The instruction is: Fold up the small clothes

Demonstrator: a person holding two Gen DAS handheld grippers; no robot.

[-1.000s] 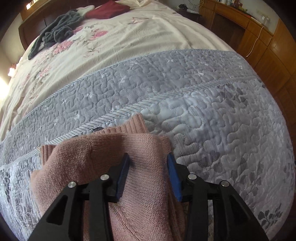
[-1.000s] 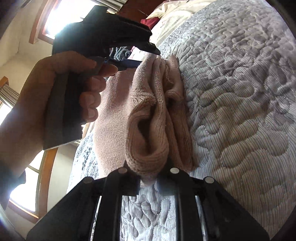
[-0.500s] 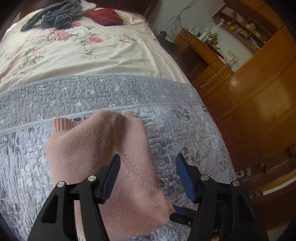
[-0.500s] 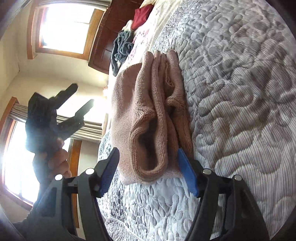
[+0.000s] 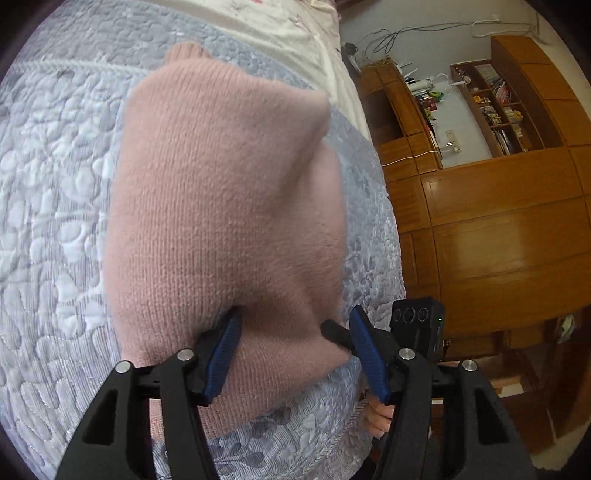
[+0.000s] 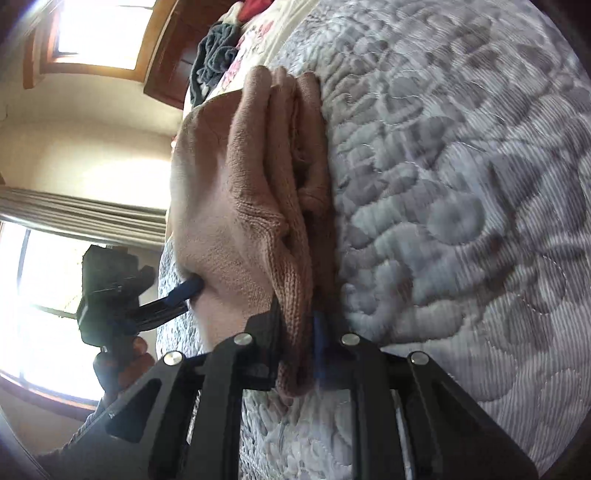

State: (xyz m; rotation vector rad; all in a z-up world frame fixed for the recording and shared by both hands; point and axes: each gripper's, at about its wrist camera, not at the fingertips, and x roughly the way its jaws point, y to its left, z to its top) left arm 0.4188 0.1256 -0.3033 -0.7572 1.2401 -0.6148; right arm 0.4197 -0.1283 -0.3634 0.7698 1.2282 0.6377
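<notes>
A folded pink knitted sweater (image 5: 221, 203) lies on the grey quilted bedspread (image 5: 55, 184). My left gripper (image 5: 297, 350) is open at the sweater's near end, its left pad (image 5: 225, 350) pressed into the knit and its right pad beside the edge. In the right wrist view the sweater (image 6: 221, 184) shows as stacked layers, and my right gripper (image 6: 297, 339) is shut on the near fold of one layer. The left gripper (image 6: 184, 299) appears there at the left, held by a hand, its blue tip touching the top of the sweater. The right gripper's body (image 5: 417, 325) shows beyond the bed edge.
The bed edge drops off to wooden cabinets and shelves (image 5: 498, 221) on the right. A floral sheet (image 5: 288, 22) covers the far part of the bed, with a grey garment (image 6: 214, 55) and a red one (image 6: 255, 5) on it. Bright windows (image 6: 99, 33) lie behind.
My right gripper went from open around the sweater's end to shut on its fold. The left gripper came back down from the air and now presses on the sweater.
</notes>
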